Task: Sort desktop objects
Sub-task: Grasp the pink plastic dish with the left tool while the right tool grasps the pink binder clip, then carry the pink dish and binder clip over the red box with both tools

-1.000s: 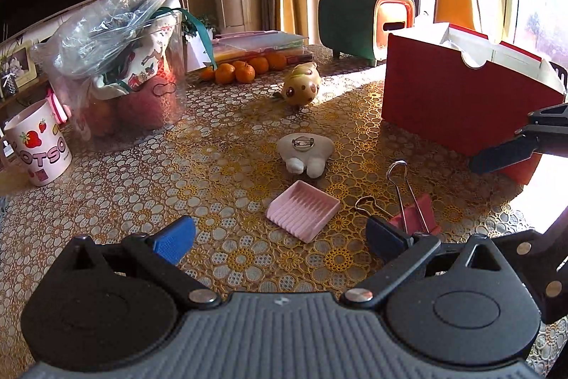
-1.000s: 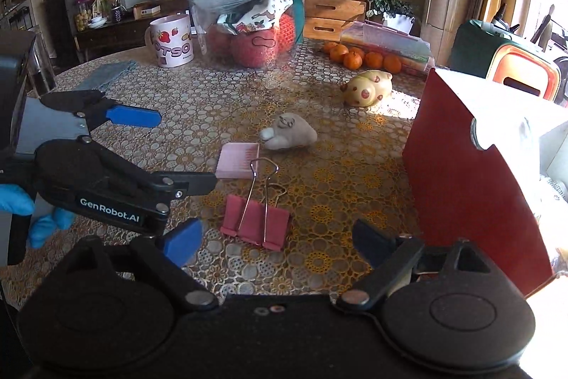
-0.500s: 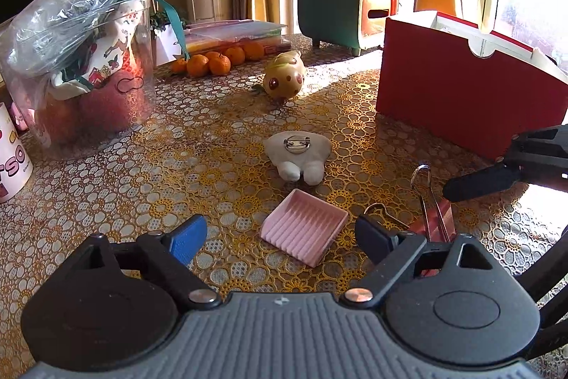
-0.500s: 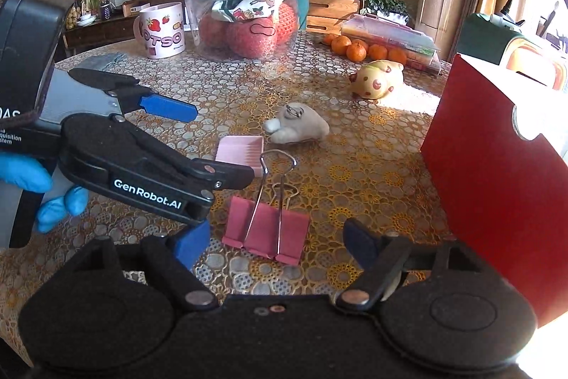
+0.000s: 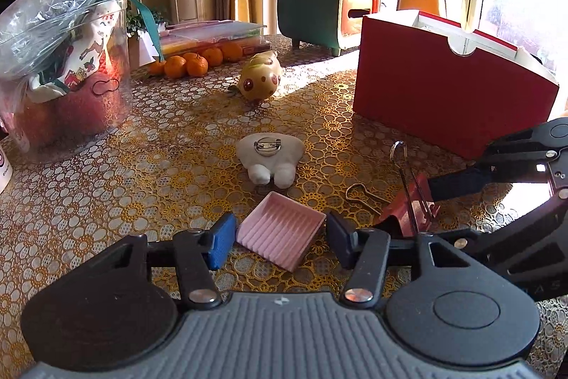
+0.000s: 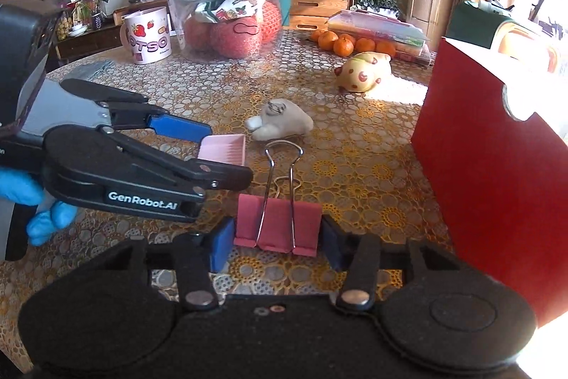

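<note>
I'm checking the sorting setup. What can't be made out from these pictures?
- Inside of the red box: both views, hidden by its front wall.
- Bag contents: crinkled plastic blurs them.
- Mug: left view, cut by the edge.
- Whether either tool's pads touch the pink tray or red clip: unclear.

The left gripper (image 6: 227,151) is matte black with long scissor-like link arms, blue pads on its fingers (image 6: 179,126), small silver screws at the joints, white "GenRobot.AI" lettering along one arm and a grey body behind; the hand (image 6: 32,198) wears a bright blue glove. The right gripper (image 6: 277,242) has blue fingertips (image 6: 220,242), round black housings, silver pivot rivets; its base is ribbed.
</note>
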The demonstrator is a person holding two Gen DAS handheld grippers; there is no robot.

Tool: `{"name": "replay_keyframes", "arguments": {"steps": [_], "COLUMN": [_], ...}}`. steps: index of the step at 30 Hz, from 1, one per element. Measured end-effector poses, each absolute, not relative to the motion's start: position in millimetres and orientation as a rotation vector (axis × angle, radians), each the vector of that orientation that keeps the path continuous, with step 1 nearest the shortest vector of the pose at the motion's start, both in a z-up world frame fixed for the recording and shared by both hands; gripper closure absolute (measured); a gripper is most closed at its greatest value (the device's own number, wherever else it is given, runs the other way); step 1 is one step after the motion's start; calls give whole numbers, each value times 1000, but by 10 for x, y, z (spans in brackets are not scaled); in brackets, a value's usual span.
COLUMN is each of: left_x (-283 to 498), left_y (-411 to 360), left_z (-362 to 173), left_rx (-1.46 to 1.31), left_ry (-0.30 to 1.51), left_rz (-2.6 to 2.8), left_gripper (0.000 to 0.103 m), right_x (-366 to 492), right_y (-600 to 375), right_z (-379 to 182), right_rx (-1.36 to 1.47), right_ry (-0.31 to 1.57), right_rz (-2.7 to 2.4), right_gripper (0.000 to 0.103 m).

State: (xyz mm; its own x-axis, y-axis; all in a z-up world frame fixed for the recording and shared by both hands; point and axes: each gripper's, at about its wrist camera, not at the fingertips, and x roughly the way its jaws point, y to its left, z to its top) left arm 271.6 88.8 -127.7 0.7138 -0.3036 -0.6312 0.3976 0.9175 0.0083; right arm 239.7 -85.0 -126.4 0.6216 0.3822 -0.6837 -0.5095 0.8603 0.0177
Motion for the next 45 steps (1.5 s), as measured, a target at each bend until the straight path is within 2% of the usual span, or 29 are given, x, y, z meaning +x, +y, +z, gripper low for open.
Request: {"name": "replay_keyframes", "arguments": {"steps": [10, 24, 45], "left_x": [2598, 2427, 1864], "left_y": [826, 775, 519], "left_z": [-1268, -1201, -803], "left_rx": [128, 57, -10], "left_ry": [667, 666, 643], "left_rz": [-317, -255, -238], "left_gripper": [54, 55, 55], "right_x": [2514, 2424, 2019], "right_y": [-1074, -1120, -1377], "right_z": [-1262, -1197, -859], "right_rx": [-122, -124, -117], "right_ry": [748, 736, 651], "right_rz": [459, 447, 490], "right_gripper": [53, 53, 54]}}
